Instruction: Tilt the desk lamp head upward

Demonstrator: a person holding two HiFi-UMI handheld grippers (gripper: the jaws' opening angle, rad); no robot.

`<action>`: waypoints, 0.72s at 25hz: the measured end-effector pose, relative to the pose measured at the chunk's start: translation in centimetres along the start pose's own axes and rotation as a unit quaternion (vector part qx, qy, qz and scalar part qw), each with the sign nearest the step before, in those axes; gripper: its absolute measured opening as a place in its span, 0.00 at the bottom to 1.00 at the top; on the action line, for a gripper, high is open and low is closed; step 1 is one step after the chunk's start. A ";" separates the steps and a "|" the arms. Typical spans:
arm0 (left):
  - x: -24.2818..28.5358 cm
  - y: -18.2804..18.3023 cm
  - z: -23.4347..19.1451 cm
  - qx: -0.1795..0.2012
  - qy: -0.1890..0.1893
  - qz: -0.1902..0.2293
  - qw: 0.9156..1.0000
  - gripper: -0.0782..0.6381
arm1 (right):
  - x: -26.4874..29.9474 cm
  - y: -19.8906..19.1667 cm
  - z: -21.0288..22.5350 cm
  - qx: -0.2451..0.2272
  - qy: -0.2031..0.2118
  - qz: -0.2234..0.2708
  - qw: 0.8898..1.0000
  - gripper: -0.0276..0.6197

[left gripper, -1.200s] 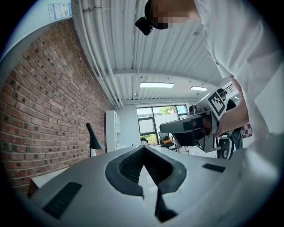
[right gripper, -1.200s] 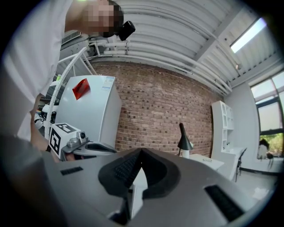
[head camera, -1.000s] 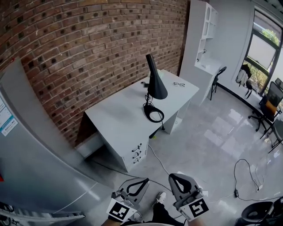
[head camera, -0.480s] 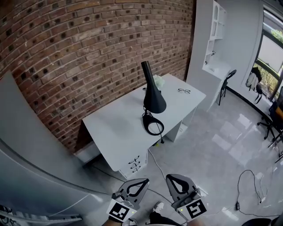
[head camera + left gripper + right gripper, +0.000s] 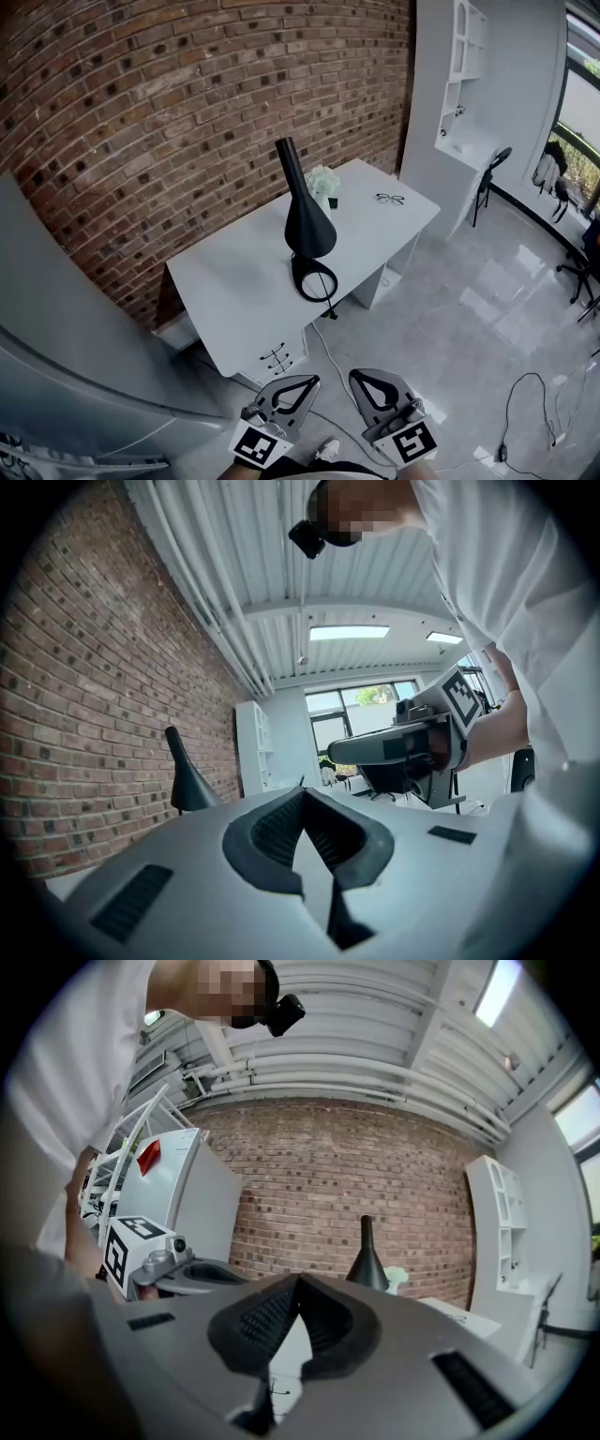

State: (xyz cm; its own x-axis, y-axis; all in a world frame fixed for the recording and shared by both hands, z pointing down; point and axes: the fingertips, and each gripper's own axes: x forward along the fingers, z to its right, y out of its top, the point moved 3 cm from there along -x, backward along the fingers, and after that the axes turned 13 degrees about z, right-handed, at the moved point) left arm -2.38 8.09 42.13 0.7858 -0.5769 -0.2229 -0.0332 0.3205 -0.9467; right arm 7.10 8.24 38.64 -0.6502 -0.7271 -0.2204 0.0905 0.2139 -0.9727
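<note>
Both claws sit at the bottom middle of the head view, left claw (image 5: 302, 384) and right claw (image 5: 361, 378) side by side. Each is clenched shut with nothing in it.

The desk lamp (image 5: 307, 220) is dead centre of the frame on the white table (image 5: 234, 281). It's black, with the wide end of the cone facing down over its ring base and the thin neck sticking up against the brick wall (image 5: 141, 112). It's well apart from the claws, with shiny floor and the table's drawers (image 5: 277, 356) in between.

Just behind the lamp there's a small pale plant (image 5: 323, 180), and glasses (image 5: 389, 199) lie further right on the tabletop. A cord (image 5: 323, 337) hangs off the table front. There's a grey cabinet (image 5: 56, 309) at lower left, a white shelf unit (image 5: 469, 75) at upper right with a chair (image 5: 492, 164) beside it, and a loose cable (image 5: 525, 394) at lower right.
</note>
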 end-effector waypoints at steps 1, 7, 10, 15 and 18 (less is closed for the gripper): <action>0.5 -0.1 0.1 0.004 -0.001 -0.002 1.000 0.12 | 0.0 0.0 0.5 -0.001 0.003 0.003 1.000 0.07; 1.9 0.0 -0.4 0.004 0.021 0.004 1.000 0.12 | 0.0 0.1 2.1 -0.001 0.016 0.008 1.000 0.07; 1.9 0.0 -0.9 0.002 0.039 0.007 0.999 0.12 | 0.2 0.2 2.5 -0.003 0.023 0.012 1.000 0.07; 2.5 -0.1 -0.7 -0.016 0.057 0.013 0.998 0.12 | -0.1 0.5 3.0 -0.004 0.030 0.017 0.999 0.07; 3.1 0.2 -0.8 -0.012 0.056 0.017 0.998 0.12 | 0.1 0.5 3.3 -0.003 0.032 0.018 0.999 0.07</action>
State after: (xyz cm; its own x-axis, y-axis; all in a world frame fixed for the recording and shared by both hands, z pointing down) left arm -0.46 5.72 41.09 0.7099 -0.6470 -0.2784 -0.0752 0.3235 -0.9433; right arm 9.59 6.14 37.89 -0.6927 -0.6762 -0.2508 0.1103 0.2443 -0.9634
